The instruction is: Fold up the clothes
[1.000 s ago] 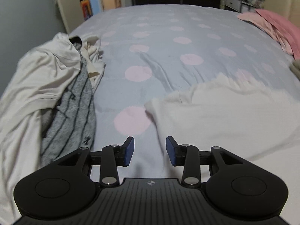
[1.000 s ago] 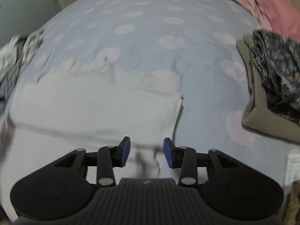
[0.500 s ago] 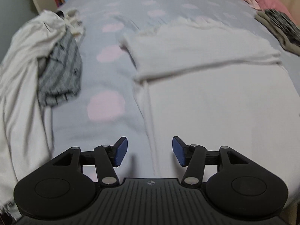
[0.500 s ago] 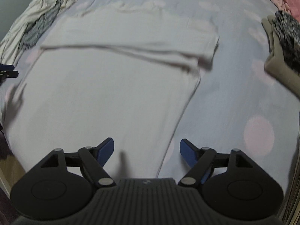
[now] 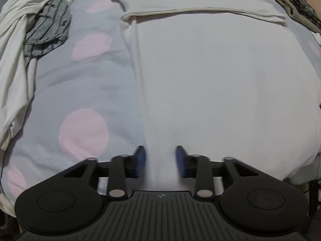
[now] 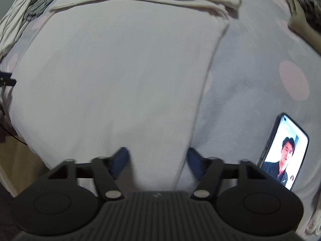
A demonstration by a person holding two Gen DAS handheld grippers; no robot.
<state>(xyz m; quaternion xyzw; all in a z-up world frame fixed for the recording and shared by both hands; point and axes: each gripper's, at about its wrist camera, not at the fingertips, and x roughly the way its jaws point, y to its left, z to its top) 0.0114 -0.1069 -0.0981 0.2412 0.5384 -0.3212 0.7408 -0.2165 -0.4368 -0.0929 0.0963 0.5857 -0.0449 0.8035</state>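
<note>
At the near edge of the bed, the left gripper [image 5: 160,161] and right gripper [image 6: 157,161] both gape, each straddling a near corner of the flat white cotton garment [image 5: 220,80] without pinching it. Its far end [image 5: 200,2] is already doubled over, sleeves tucked; the long body looks left to fold, while a crumpled cream-and-grey clothes heap [image 5: 30,30] waits at the far left edge.

Both wrist cameras look forward and down along their fingers, close over the bed's near edge; both views share the white garment [image 5: 220,70] [image 6: 120,70].
</note>
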